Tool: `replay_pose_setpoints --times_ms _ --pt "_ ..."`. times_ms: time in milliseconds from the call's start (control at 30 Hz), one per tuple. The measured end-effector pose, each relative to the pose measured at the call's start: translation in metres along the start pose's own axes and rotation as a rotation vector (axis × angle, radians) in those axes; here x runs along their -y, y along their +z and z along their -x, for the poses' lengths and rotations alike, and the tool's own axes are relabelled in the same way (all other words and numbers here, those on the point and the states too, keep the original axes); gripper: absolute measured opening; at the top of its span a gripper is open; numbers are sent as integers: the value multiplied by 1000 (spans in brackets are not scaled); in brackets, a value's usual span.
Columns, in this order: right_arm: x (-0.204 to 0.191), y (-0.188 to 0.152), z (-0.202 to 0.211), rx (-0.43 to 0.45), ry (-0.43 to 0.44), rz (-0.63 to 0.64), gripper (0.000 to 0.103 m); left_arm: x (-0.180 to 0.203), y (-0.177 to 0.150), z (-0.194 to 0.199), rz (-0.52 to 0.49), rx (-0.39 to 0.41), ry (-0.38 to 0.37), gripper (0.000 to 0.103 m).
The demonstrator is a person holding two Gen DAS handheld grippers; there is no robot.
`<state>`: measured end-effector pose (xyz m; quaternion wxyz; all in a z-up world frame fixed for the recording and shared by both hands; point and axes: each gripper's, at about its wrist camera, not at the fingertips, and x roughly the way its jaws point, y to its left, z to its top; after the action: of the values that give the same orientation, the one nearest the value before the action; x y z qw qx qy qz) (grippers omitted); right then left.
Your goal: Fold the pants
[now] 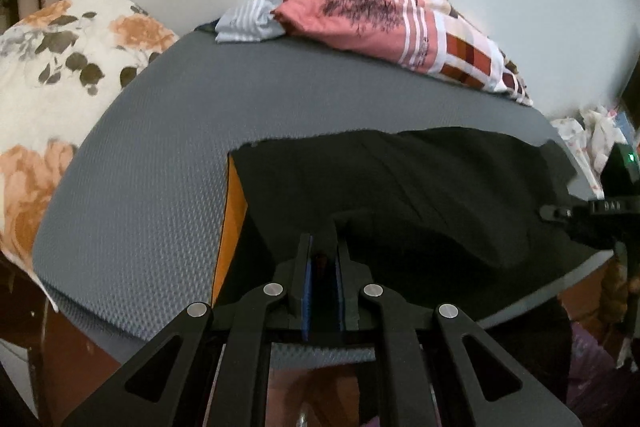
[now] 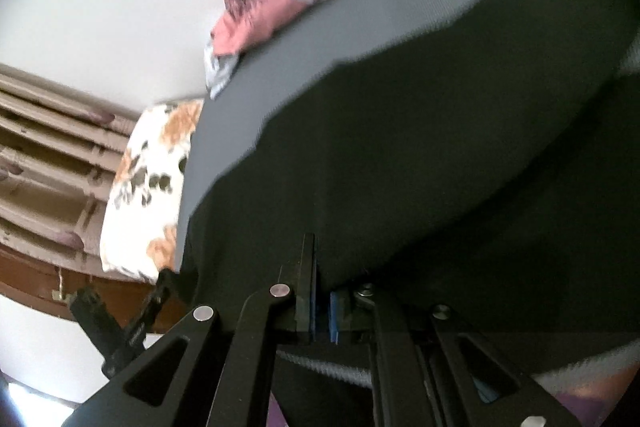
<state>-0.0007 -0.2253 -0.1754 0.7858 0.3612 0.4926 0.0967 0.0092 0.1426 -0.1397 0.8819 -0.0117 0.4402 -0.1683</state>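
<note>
Black pants (image 1: 400,187) lie across the grey textured mat (image 1: 140,195), with an orange strip (image 1: 232,227) showing at their left edge. My left gripper (image 1: 323,251) is shut on a fold of the pants near the mat's front edge. My right gripper (image 2: 322,267) is shut on the pants (image 2: 420,155) too, with the cloth draped over its right finger. The right gripper also shows at the right edge of the left wrist view (image 1: 560,213), and the left gripper at the lower left of the right wrist view (image 2: 120,319).
A pink printed and striped garment (image 1: 384,23) and a pale striped cloth (image 1: 250,21) lie at the mat's far edge by the white wall. A floral sheet (image 1: 60,67) lies to the left. Curtains (image 2: 48,155) hang beyond it.
</note>
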Motion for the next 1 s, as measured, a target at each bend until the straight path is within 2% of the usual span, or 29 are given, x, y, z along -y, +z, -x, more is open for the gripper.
replay_pose_setpoints --times_ms 133,267,333,433,467,500,567,600,667,800,833,933,1000 --pt "10 -24 -8 -42 -14 -14 6 -3 -8 0 -11 -4 17 10" --pt "15 -30 -12 -56 -12 -25 6 -4 -13 -2 -35 -6 37 11" --pt "13 -32 -14 -62 -19 -8 6 -5 -15 -4 -50 -10 69 15" --pt "14 -35 -19 -77 -20 -12 6 -11 -19 0 -66 -12 155 39" --pt "15 -36 -22 -82 -21 -14 6 -14 -21 4 -68 2 199 56" --pt "17 -37 -24 -86 -22 -19 6 -16 -21 9 -70 19 236 68" --pt "20 -38 -27 -95 -16 -28 6 -23 -21 22 -68 63 316 74" --pt "20 -39 -29 -97 -14 -28 6 -26 -19 32 -57 97 370 74" --pt "19 -40 -32 -102 -11 -26 6 -29 -13 50 -31 157 411 74" --pt "22 -41 -34 -105 1 -38 6 -7 -1 77 -61 251 370 74" --pt "22 -41 -35 -104 5 -41 6 4 1 77 -81 252 329 74" --pt "23 -42 -36 -103 17 -44 6 36 2 60 -141 192 210 74" --pt "24 -42 -36 -104 27 -44 6 59 -1 36 -187 136 164 74"
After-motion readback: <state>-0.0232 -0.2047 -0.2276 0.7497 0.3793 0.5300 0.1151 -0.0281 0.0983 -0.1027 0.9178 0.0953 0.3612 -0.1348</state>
